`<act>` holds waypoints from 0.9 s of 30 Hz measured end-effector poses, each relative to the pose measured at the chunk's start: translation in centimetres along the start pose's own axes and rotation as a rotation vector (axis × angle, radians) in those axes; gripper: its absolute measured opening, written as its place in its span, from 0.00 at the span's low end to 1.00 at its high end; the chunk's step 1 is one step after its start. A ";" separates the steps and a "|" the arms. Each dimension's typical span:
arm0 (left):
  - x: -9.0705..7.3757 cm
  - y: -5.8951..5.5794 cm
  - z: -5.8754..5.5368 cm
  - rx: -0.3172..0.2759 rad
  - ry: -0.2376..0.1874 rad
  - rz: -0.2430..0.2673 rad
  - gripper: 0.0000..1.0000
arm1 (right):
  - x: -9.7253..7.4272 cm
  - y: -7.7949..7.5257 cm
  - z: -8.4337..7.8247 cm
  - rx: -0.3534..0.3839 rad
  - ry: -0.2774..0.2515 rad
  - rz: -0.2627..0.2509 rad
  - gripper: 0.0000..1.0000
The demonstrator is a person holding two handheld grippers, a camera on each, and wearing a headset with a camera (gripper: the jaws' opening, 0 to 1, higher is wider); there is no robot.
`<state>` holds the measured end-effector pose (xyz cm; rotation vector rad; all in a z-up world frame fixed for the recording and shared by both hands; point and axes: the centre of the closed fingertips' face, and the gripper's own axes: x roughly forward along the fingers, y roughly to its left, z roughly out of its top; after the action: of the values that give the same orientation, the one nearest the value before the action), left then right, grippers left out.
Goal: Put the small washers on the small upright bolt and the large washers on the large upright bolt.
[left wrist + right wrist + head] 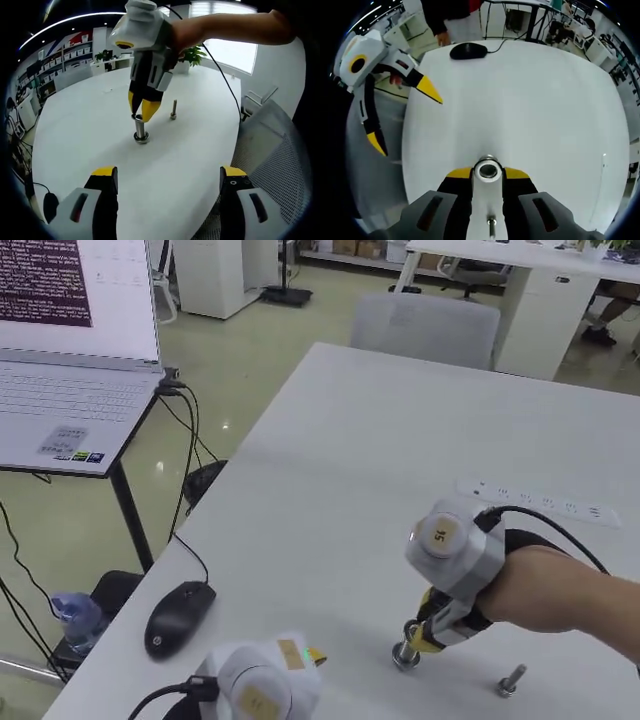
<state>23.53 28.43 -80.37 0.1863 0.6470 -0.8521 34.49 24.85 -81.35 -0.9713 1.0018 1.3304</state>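
Right tongs (415,637) point down at the large bolt (140,134), which stands upright, head down, on the white counter (400,460). The jaws are narrow and pinch a ring that I take for a large washer (487,170) at the top of the shaft. Judgement: threading step in hand, with the washer at the tip and not yet dropped to the base. Gripping it by the rim makes sense, since that leaves the hole free for the shaft. Small bolt (511,680) stands upright near the large one but apart from it; I cannot tell whether anything is on it. Left tongs (168,172) are wide and hold nothing, off the near counter edge, probably parked clear of the working arm. Views compared: the right gripper view looks straight down the bolt axis, so it gives centring, with the ring midway between the yellow tips; height is unreadable there. The left gripper view gives the side profile, with the ring level with the shaft top, the wider bolt head flat on the counter and the small bolt behind. The head view adds layout: mouse (178,615) near the left edge, well apart from the work. Next move calls for opening the jaws once the hole is over the shaft. Risk: a tilted ring catches on the thread or tips the bolt.
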 end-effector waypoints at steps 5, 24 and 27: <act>-0.1 0.0 -0.1 0.000 0.000 0.001 0.83 | 0.1 0.0 0.1 0.003 0.001 0.002 0.22; 0.1 -0.3 -0.1 -0.003 0.000 -0.009 0.81 | 0.3 0.1 0.1 -0.058 0.018 -0.014 0.22; 0.1 -0.3 -0.1 -0.003 -0.001 -0.011 0.81 | 0.4 0.0 0.3 -0.070 0.022 -0.011 0.22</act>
<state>23.27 28.20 -80.48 0.1794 0.6490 -0.8614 34.44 25.26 -81.66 -1.0448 0.9699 1.3558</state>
